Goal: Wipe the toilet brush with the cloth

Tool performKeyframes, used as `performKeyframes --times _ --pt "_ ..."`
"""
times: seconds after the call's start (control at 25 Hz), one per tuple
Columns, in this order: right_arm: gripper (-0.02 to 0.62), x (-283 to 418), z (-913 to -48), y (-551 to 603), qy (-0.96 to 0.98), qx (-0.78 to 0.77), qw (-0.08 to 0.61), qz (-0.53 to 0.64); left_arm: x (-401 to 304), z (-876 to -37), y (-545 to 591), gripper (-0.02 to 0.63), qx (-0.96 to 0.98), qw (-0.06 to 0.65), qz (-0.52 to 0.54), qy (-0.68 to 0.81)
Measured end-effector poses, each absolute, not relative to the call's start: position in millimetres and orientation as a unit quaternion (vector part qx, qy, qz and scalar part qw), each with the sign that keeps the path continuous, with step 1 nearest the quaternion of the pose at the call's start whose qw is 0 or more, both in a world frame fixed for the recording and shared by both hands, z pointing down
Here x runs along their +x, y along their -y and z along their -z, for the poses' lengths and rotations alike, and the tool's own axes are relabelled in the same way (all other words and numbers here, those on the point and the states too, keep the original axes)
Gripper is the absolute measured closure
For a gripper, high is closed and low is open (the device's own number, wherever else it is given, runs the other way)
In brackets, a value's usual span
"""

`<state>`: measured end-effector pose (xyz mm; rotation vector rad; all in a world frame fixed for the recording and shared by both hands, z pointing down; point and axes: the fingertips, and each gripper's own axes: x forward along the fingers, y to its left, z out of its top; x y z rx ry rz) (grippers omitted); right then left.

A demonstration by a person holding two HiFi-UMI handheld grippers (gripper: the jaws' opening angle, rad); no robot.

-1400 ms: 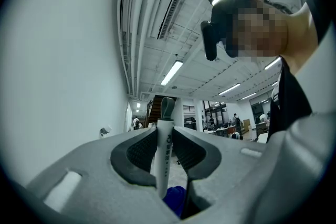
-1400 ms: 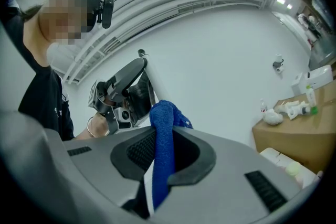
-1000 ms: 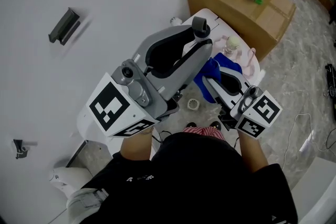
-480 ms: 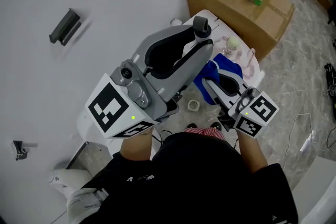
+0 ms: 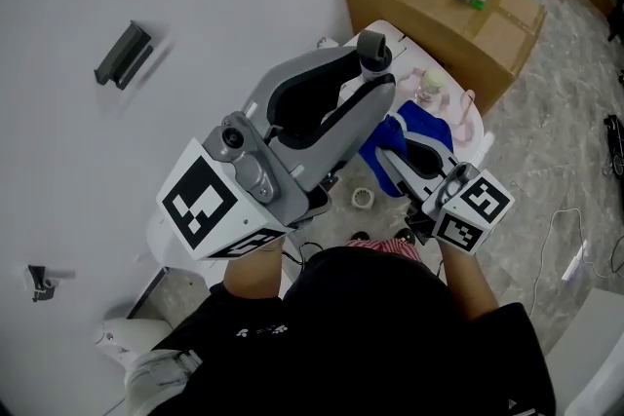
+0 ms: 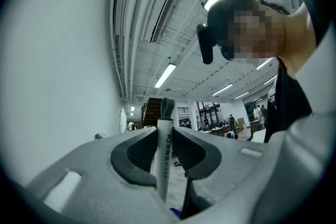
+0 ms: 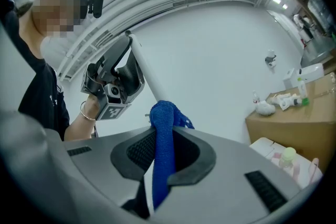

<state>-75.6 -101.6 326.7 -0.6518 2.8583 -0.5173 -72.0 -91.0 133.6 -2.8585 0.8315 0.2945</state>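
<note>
My left gripper (image 5: 365,81) is shut on the toilet brush (image 5: 371,47), whose grey-tipped white handle (image 6: 164,140) stands upright between its pads. Only the handle shows; the brush head is hidden. In the right gripper view the white handle (image 7: 144,70) slants down from the left gripper (image 7: 113,84) to the blue cloth (image 7: 161,123). My right gripper (image 7: 163,140) is shut on that cloth, and the cloth's top touches the handle. In the head view the cloth (image 5: 417,122) bunches just beyond my right gripper (image 5: 414,149), beside and below the left one.
A cardboard box (image 5: 458,15) with bottles and toys stands at the back right. A white stand (image 5: 390,26) with a small bottle (image 5: 430,87) and pink items lies under the grippers. A tape roll (image 5: 362,198) sits on the floor. A white wall with a dark bracket (image 5: 123,54) runs along the left.
</note>
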Motion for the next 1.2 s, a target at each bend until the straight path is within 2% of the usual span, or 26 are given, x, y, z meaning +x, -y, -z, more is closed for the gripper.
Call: performKeyframes --times 1.2 --pt "0.532 -74.5 -360.2 105.8 -0.949 -0.234 0.063 0.202 -68.2 -126.0 86.7 0.514 -0.955 0.084 -0.107 -0.263"
